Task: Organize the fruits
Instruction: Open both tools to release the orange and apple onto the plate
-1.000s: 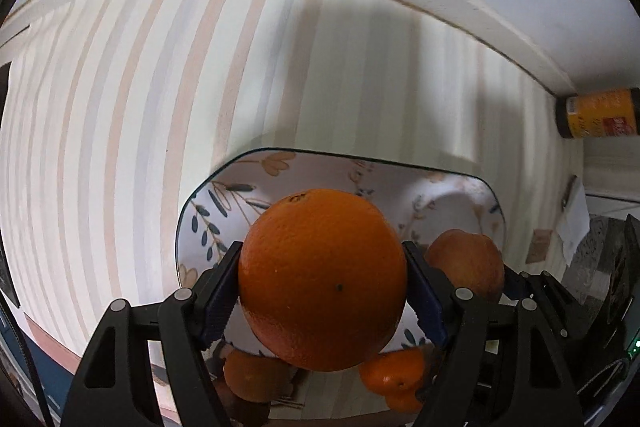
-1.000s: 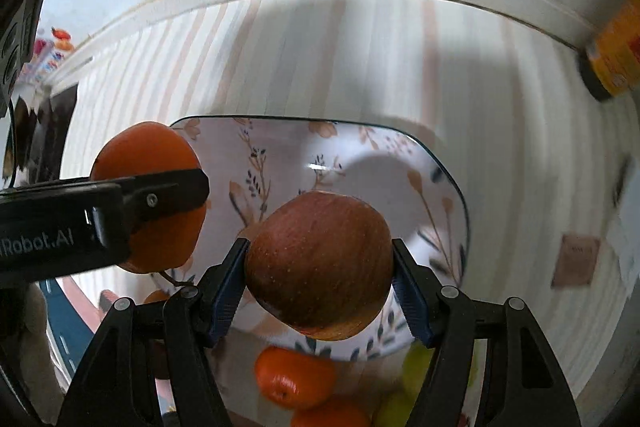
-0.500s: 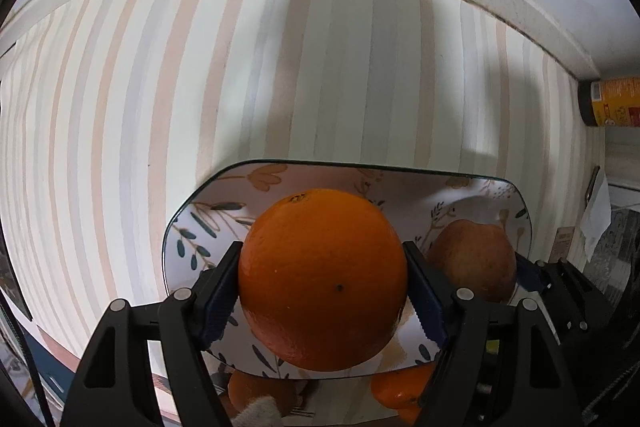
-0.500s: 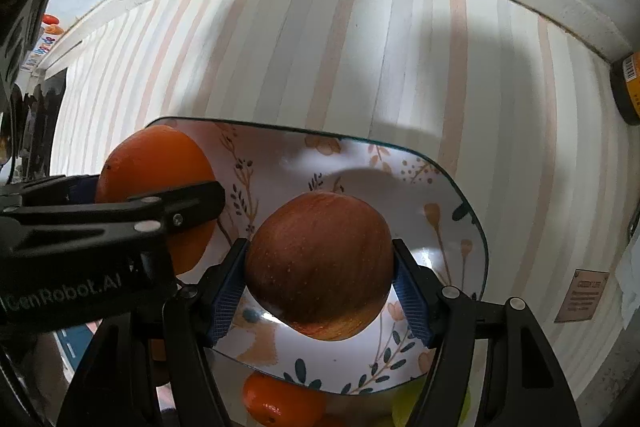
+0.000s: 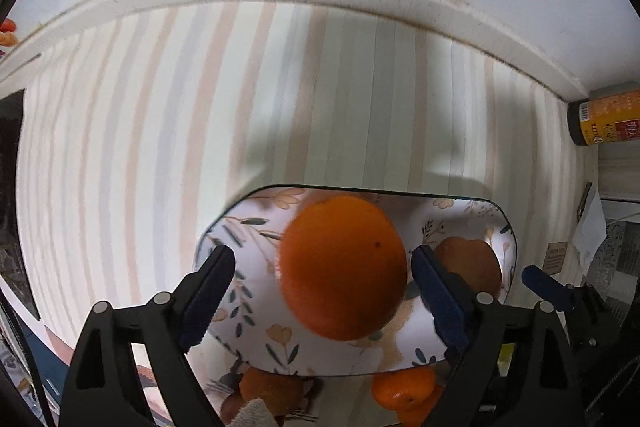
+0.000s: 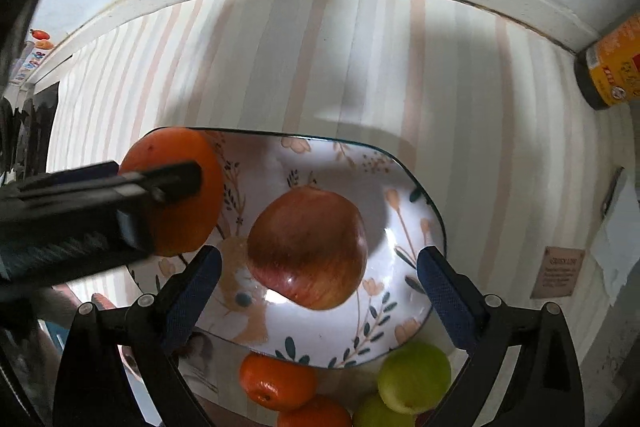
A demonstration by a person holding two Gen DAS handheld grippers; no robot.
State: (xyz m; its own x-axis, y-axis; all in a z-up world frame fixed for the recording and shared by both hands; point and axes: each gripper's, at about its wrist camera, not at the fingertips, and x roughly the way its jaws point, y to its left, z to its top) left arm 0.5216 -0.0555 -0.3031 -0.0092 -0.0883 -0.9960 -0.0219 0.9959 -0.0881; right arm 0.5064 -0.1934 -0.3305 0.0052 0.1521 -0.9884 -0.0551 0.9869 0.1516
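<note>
Right wrist view — plate (image 6: pixel 416 183) holds apple (image 6: pixel 308 247), orange (image 6: pixel 188 183).

Floral plate (image 6: pixel 416 311), striped tablecloth (image 6: pixel 360 59)

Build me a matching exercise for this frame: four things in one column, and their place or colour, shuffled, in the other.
Things:
1. orange
2. apple
3. green fruit
4. yellow-labelled jar

Descriptions:
A. against the back edge, far right
B. on the floral plate, between the right gripper's open fingers
C. off the plate, near its front right edge
D. between the left gripper's open fingers

Pairs: 1-D, 2-B, 3-C, 4-A
</note>
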